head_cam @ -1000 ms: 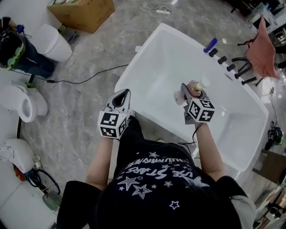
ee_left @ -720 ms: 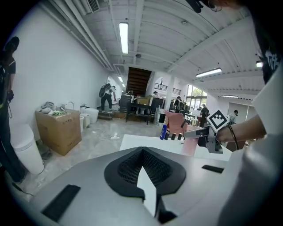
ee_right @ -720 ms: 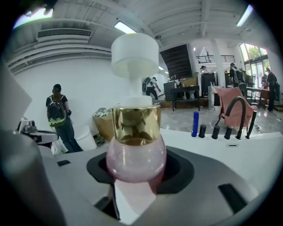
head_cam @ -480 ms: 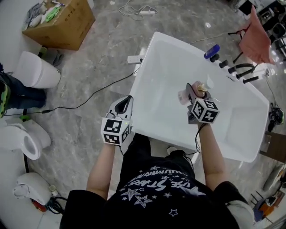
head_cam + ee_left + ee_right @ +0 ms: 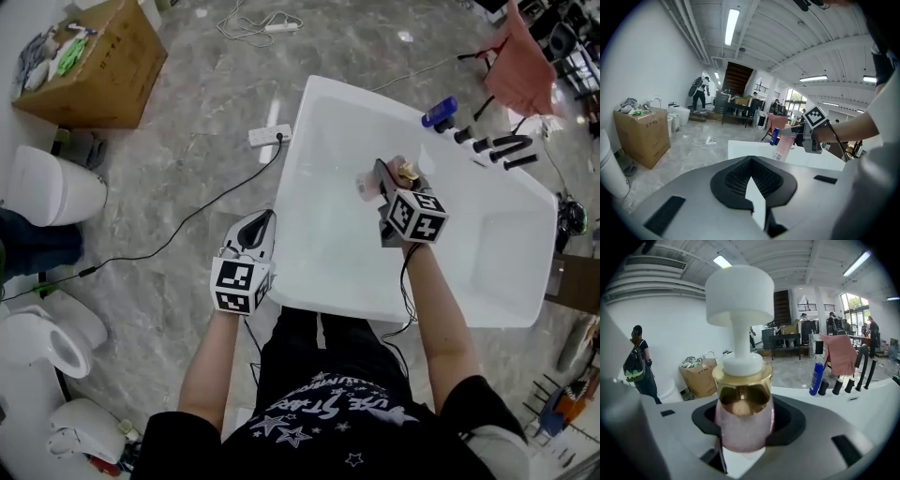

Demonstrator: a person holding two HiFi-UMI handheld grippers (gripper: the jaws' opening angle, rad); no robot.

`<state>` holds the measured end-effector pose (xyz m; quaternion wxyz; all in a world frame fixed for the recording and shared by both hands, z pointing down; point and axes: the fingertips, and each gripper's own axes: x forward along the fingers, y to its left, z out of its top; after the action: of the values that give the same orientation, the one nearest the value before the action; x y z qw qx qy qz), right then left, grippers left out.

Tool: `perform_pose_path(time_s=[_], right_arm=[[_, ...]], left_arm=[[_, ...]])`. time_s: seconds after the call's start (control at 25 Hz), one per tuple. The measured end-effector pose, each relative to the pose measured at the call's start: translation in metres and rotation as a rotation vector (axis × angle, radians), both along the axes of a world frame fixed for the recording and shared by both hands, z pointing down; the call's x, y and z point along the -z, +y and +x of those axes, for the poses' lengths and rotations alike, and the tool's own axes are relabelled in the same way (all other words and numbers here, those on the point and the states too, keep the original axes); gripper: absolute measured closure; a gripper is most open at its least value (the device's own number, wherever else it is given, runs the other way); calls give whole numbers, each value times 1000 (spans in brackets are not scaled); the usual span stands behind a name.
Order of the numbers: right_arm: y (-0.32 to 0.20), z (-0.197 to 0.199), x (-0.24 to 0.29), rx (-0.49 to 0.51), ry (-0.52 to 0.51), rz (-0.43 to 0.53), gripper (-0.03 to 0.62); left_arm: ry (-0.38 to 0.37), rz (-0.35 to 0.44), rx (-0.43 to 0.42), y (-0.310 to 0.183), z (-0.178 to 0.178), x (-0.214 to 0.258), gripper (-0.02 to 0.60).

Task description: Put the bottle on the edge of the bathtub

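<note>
A pink pump bottle [image 5: 373, 186] with a gold collar and a white pump head is held over the basin of the white bathtub [image 5: 289, 202]. My right gripper [image 5: 386, 178] is shut on it. In the right gripper view the bottle [image 5: 743, 423] stands upright between the jaws and fills the middle. My left gripper [image 5: 258, 220] hangs by the tub's near left corner, its jaws shut and nothing in them. From the left gripper view, past the joined jaws [image 5: 752, 180], I see the bottle [image 5: 782, 147] in the other gripper.
A blue bottle [image 5: 439, 112] and a row of black tap fittings [image 5: 487, 145] stand on the tub's far rim. On the marble floor lie a power strip [image 5: 269, 136] with its cable, a cardboard box [image 5: 89, 70] and toilets [image 5: 52, 187]. A pink cloth [image 5: 525, 70] hangs beyond the tub.
Both grippers have moved toward the tub and a little lower. The right one still holds the bottle over the basin; the left one has come to the tub's near left corner.
</note>
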<state>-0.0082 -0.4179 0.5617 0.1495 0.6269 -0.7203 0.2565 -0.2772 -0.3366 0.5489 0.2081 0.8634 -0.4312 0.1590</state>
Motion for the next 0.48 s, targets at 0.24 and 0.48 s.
perform_pose_path(time_s=[0.24, 0.48], right_arm=[[-48, 8, -16, -23, -12, 20, 377], [-108, 21, -30, -5, 1, 61, 379]], left_arm=[[17, -4, 17, -30, 10, -8, 568], [18, 17, -15, -60, 36, -25, 567]])
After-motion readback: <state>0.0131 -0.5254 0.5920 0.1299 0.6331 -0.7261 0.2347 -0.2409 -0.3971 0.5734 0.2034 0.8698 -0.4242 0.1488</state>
